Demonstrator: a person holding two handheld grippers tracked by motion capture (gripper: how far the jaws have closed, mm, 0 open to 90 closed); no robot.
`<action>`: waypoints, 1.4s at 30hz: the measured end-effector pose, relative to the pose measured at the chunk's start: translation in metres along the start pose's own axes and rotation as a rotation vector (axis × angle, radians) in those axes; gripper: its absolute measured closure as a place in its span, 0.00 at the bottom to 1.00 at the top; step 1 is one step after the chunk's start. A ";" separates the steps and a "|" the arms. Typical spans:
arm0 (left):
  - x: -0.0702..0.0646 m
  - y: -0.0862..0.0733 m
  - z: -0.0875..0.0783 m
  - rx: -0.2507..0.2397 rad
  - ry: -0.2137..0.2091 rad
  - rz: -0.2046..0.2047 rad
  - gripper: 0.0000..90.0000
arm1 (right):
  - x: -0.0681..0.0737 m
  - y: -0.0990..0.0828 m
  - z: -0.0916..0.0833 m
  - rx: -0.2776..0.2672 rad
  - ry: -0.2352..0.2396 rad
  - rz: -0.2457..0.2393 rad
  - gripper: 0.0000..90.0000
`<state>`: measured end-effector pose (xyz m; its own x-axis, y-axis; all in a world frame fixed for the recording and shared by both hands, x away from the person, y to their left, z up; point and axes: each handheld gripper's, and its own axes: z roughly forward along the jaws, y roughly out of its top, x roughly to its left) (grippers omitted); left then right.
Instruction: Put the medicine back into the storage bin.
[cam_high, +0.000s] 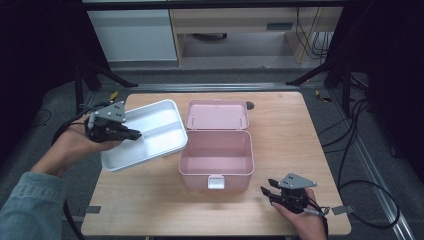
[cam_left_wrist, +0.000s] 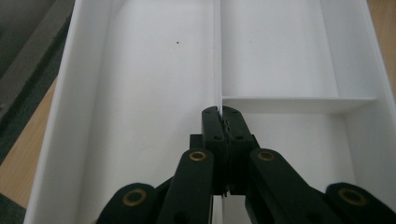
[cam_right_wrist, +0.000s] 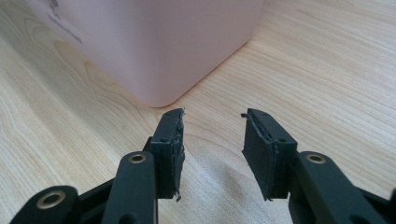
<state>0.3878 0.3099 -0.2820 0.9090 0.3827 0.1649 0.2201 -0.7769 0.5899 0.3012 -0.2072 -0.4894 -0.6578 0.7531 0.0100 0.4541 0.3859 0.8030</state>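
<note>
Wooden table (cam_high: 280, 115); dark surrounding room

1. A pink storage box (cam_high: 216, 162) stands open near the middle of the table, its lid (cam_high: 217, 115) hinged back on the far side, a white latch (cam_high: 216, 181) on its near wall, the inside bare.
2. A white divided tray (cam_high: 150, 134) sits left of the box, tilted, its centre divider (cam_left_wrist: 217, 51) pinched between closed jaws.
</note>
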 end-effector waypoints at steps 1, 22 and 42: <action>0.000 0.000 0.000 0.000 0.000 0.000 0.99 | 0.000 0.000 0.000 0.000 0.000 0.000 0.64; -0.040 -0.102 0.041 0.034 0.004 -0.131 0.99 | 0.002 -0.001 0.001 0.001 -0.005 0.005 0.65; -0.073 -0.148 0.107 0.056 -0.041 -0.229 0.99 | 0.003 -0.001 0.002 0.012 -0.003 -0.002 0.65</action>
<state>0.3268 0.3433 -0.4661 0.8467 0.5321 -0.0009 0.4402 -0.6996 0.5628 0.2998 -0.2044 -0.4916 -0.6571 0.7538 0.0062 0.4597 0.3941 0.7958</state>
